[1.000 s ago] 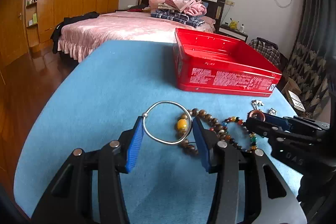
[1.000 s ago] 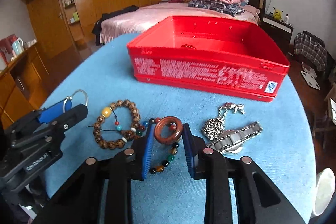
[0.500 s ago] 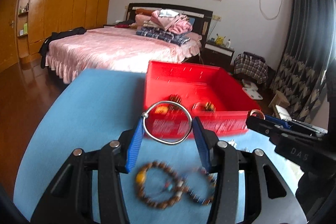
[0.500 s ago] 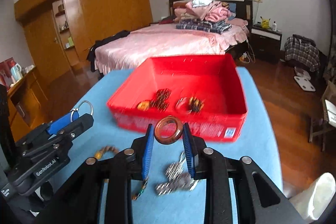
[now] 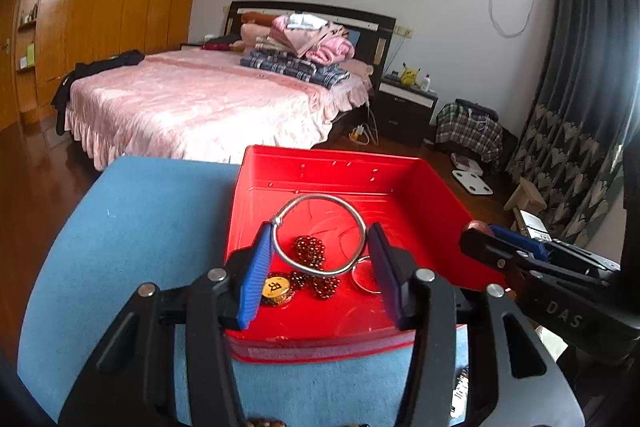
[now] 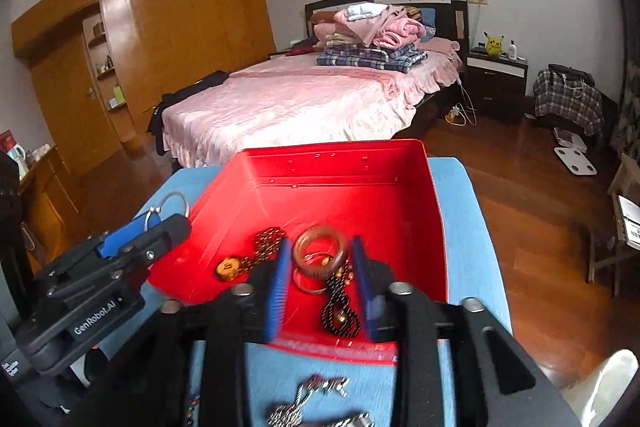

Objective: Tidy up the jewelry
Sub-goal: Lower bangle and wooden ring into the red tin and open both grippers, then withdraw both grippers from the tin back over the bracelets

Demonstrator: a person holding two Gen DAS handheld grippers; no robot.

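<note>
Both claws have moved from the worktop's [image 5: 132,227] near edge to over the red box [image 6: 438,227], jaws just opening: left claw [image 5: 320,269] around the silver ring [image 5: 318,233], right claw [image 6: 320,285], beside "GenRobot.AI" writing, letting the brown ring [image 6: 320,251] go.

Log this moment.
left hand-held gripper: jaws just opening, silver bangle between | right hand-held gripper: jaws just opening, brown ring between | both over red box
</note>
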